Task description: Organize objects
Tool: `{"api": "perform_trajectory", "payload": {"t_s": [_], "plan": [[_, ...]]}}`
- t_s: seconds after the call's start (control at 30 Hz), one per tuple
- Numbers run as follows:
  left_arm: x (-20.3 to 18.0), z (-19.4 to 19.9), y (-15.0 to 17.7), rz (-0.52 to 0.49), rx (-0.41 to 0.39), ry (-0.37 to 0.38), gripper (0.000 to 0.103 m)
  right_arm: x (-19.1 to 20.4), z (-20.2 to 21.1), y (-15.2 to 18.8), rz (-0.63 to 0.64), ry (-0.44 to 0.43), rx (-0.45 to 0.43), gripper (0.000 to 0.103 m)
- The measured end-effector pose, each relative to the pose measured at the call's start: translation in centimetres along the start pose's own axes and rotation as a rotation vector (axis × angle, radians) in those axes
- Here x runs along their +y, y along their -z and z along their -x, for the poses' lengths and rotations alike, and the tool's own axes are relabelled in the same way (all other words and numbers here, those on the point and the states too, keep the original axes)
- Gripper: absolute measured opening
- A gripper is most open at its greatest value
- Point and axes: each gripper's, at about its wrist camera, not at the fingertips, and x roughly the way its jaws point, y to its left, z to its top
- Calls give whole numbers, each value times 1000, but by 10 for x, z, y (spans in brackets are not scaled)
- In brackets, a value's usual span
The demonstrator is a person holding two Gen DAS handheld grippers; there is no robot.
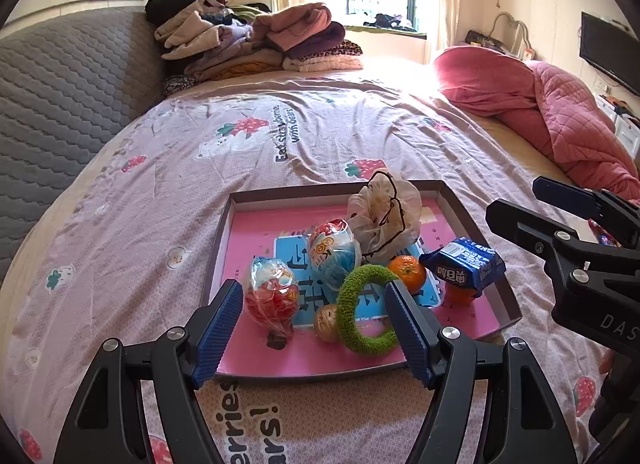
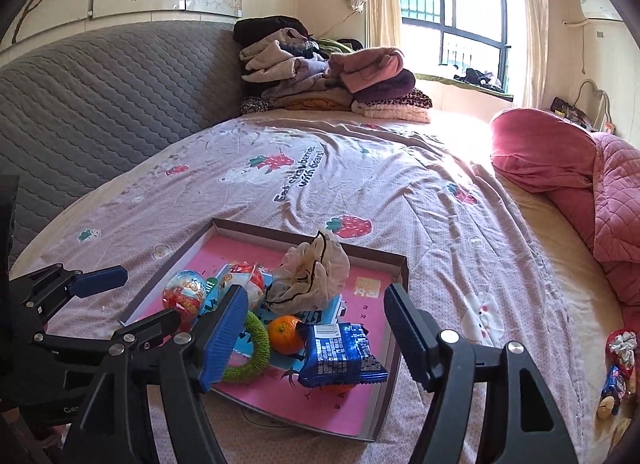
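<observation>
Tray [image 1: 476, 224] on bed [image 1: 320, 136], holding two wrapped eggs [image 1: 334, 254], green ring [image 1: 364, 308], mesh puff [image 1: 384, 212], orange [image 1: 406, 272], blue packet [image 1: 464, 266]. Left tool [image 1: 316, 328] hung over tray's near edge, jaws wide, nothing gripped. Right tool [image 2: 316, 334] above packet, likewise spread and empty.

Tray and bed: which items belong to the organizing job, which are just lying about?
Job:
tray
two wrapped eggs
green ring
orange
blue snack pack
mesh scrunchie
gold ball
small items on the bed's right edge

Lying about:
clothes pile
pink quilt
</observation>
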Motion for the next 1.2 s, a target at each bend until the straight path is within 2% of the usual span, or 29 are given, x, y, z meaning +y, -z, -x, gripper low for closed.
{"api": "perform_trajectory", "payload": {"t_s": [0.47,0.9,1.2], "plan": [[8,42,16,14,-40,-11,75,19,45,14,-19,-6,-48,70],[16,66,58,28,-30,-27,75,31,69,60,-59,9,-46,70],[22,79,82,35,-47,-43,75,34,76,77,-82,40,-53,71]]}}
